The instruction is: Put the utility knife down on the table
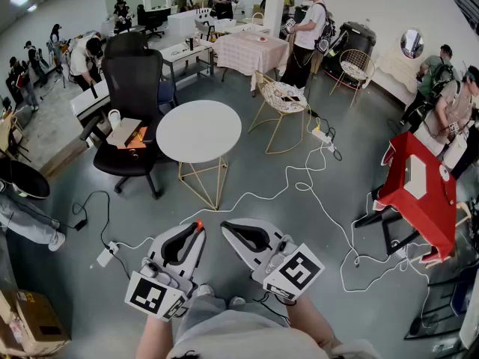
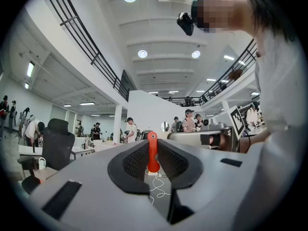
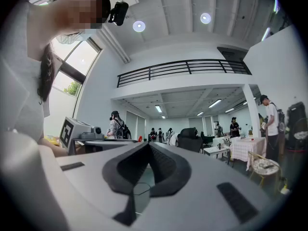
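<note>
One red plastic utility knife [image 2: 152,154] sat clamped in our left gripper [image 1: 196,230] for carrying, lower centre, short of the round white table [image 1: 198,129]; our right gripper [image 3: 147,148] was closed, empty.

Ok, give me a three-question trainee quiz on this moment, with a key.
1. True or false: the utility knife already lies on the round white table.
2. Which side's jaws grip the knife? A) left B) right C) neither
3. Fill in: the right gripper has its jaws ____, with nothing between them.
Key: 1 false; 2 A, the left gripper; 3 shut.
</note>
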`<state>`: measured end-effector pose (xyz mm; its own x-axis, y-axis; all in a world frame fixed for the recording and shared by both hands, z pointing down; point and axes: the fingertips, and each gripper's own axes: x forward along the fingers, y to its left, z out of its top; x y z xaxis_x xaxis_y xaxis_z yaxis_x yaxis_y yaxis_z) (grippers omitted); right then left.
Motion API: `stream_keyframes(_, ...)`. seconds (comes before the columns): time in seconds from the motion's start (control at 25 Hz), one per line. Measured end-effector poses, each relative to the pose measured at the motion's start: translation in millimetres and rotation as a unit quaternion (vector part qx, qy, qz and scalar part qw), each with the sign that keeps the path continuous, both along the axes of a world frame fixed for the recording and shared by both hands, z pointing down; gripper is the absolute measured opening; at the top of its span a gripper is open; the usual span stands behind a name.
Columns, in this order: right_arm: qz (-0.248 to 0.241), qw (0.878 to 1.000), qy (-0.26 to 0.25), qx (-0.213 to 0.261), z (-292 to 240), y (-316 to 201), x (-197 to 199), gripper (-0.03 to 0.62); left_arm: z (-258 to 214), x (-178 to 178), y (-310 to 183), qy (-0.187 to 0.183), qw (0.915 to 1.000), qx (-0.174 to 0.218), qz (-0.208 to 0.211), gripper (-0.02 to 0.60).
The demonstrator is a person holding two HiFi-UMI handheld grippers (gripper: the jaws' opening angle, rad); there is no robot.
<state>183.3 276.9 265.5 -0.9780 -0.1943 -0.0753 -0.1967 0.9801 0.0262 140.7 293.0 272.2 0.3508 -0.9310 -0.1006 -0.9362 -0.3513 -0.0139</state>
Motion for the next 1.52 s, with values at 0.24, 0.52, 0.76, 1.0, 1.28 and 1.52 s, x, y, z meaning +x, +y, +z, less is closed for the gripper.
stream_keyframes(0.24,0.002,1.000,0.003,-0.003,2.9,-1.0,-14.1,0.008,-0.2,-7.0,-0.8,-0.005,0.9999,-0.003,0.013,0.057)
stream_keyframes(0.52,0.002,1.000,0.012,-0.006,6.2,-1.6,-39.4,0.008,4.2,-31.0,-2.7,0.006,0.9998,-0.006,0.016,0.057)
stream_keyframes(0.76,0.004,1.000,0.020,-0.012,8.7,-8.6,-66.5,0.008,2.3,-57.8,-13.5,0.013,0.9997,-0.003,0.021,0.057)
stream_keyframes(1.0,0.012,1.000,0.021,-0.014,9.1,-22.1,-102.0,0.008,3.1,-94.1,-28.9,0.011,0.9994,0.003,0.034,0.057)
stream_keyframes(1.28,0.033,0.999,0.031,-0.016,16.6,-35.7,-123.6,0.008,8.8,-119.5,-50.6,0.011,0.9982,0.008,0.059,0.057)
stream_keyframes(1.52,0.034,0.998,0.039,-0.026,27.0,-68.7,-134.3,0.008,16.2,-130.4,-84.7,0.017,0.9980,0.002,0.061,0.057)
